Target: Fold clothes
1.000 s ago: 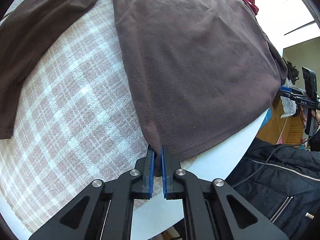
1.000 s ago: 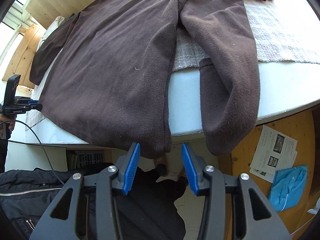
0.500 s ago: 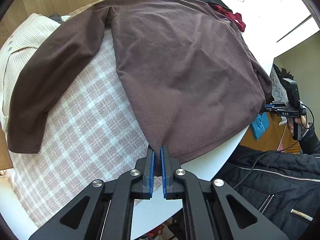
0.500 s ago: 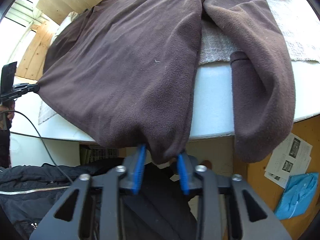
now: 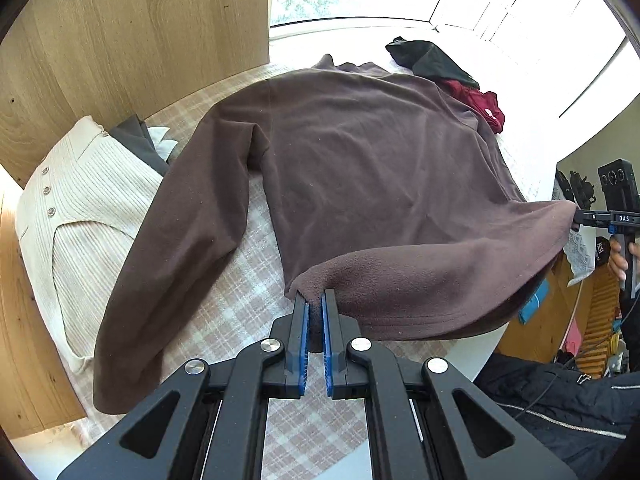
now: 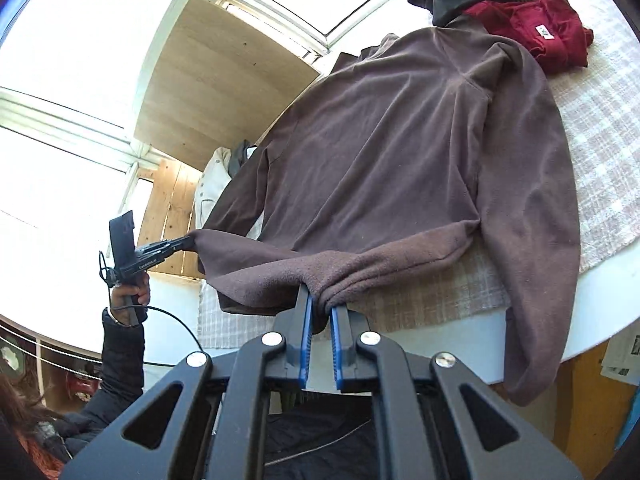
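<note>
A brown fleece [image 5: 380,184] lies collar-away on the surface, stretching toward the upper frame. Its near hem is clamped at both corners, seemingly lifted, by the left jaws [image 5: 314,312] and right jaws [image 6: 320,316].

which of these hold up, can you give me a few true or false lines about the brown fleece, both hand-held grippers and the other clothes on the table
1. Both hand-held grippers pinch the bottom hem of the brown fleece. True: the left hand-held gripper and the right hand-held gripper are each shut on it.
2. The hem lies flat on the table. False: it is lifted off the checked cloth between the two grips.
3. A red garment lies near the fleece's collar. True.
4. The cream ribbed cardigan is draped over the fleece. False: it lies beside it, partly under one sleeve.
5. One sleeve hangs over the table edge. True, in the right wrist view.
</note>
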